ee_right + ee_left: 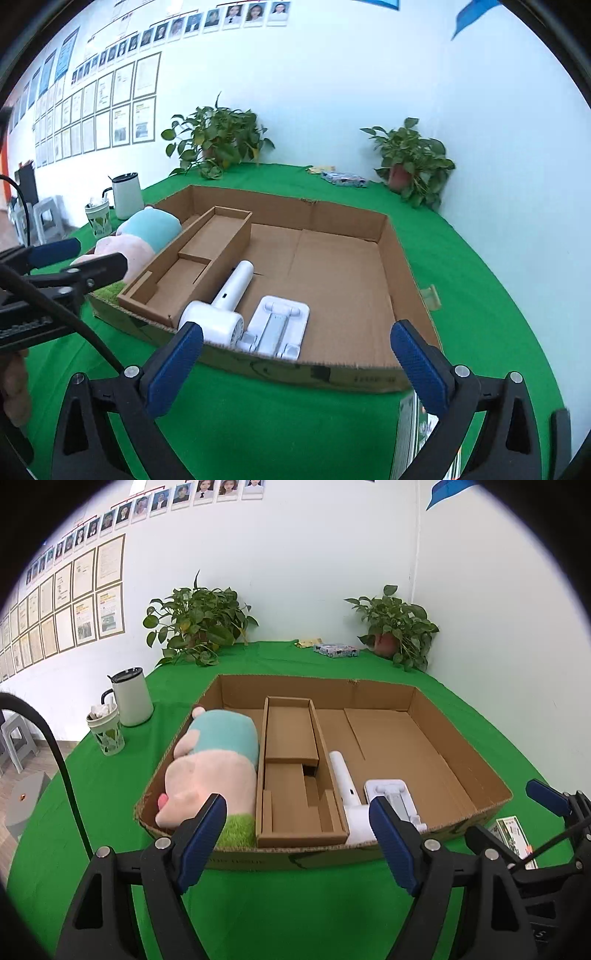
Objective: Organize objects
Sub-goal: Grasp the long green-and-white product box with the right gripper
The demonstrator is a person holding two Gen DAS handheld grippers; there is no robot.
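Note:
A shallow cardboard tray [461, 738] [402, 277] lies on the green cloth. Inside it, from left to right, are a pink and teal plush toy [214, 760] [147, 229], a narrow cardboard insert box [291, 734] [207, 251], a white handheld dryer [343, 775] [229, 295] and a white folding stand [391, 794] [277, 321]. My left gripper [297, 830] hovers at the tray's near edge, open and holding nothing. My right gripper [295, 354] hangs over the near edge by the stand, open wide and holding nothing. A small printed packet [413, 435] [513, 834] lies on the cloth below it.
A white lidded mug [131, 698] and a patterned cup [107, 731] stand left of the tray. Two potted plants [199, 624] [399, 627] and a flat packet [336, 650] sit along the back wall. The right half of the tray floor is bare cardboard.

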